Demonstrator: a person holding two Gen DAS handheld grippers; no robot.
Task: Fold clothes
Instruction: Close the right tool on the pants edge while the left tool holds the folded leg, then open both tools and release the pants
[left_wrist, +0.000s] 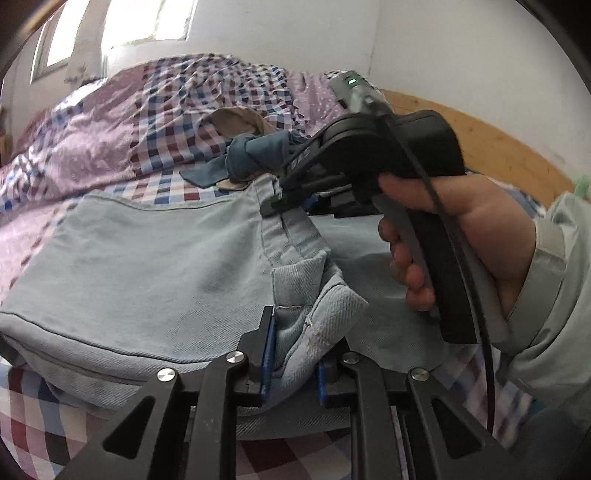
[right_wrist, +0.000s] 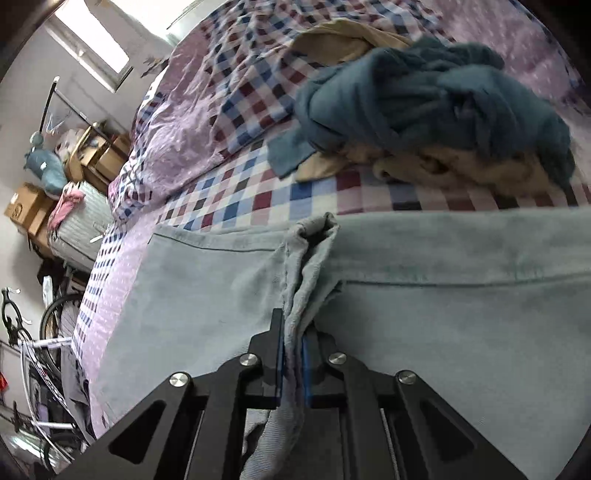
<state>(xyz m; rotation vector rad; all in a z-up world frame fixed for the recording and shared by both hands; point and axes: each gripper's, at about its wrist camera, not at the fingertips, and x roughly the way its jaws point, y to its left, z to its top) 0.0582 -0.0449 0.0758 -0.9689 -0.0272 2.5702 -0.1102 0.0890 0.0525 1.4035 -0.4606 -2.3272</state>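
Both claws are clamped on the pale blue trousers (left_wrist: 147, 258), spread across the near part of the checked bed (right_wrist: 258, 206): your left gripper (left_wrist: 291, 354) pinches a bunched corner, your right gripper (right_wrist: 293, 354) a raised fold. Lift evenly and keep the cloth taut. Mind the teal garment (right_wrist: 424, 96) and tan garment (right_wrist: 343, 40) heaped just beyond, where a fold could snag.

Right gripper (right_wrist: 293, 354) clamped on a bunched fold of pale blue jeans (right_wrist: 443, 314) spread across checked bedding (right_wrist: 258, 199). Beyond the jeans, a teal garment (right_wrist: 424, 96) lies crumpled on tan cloth (right_wrist: 424, 166). Boxes (right_wrist: 26, 210) and a bicycle (right_wrist: 40, 332) at left.
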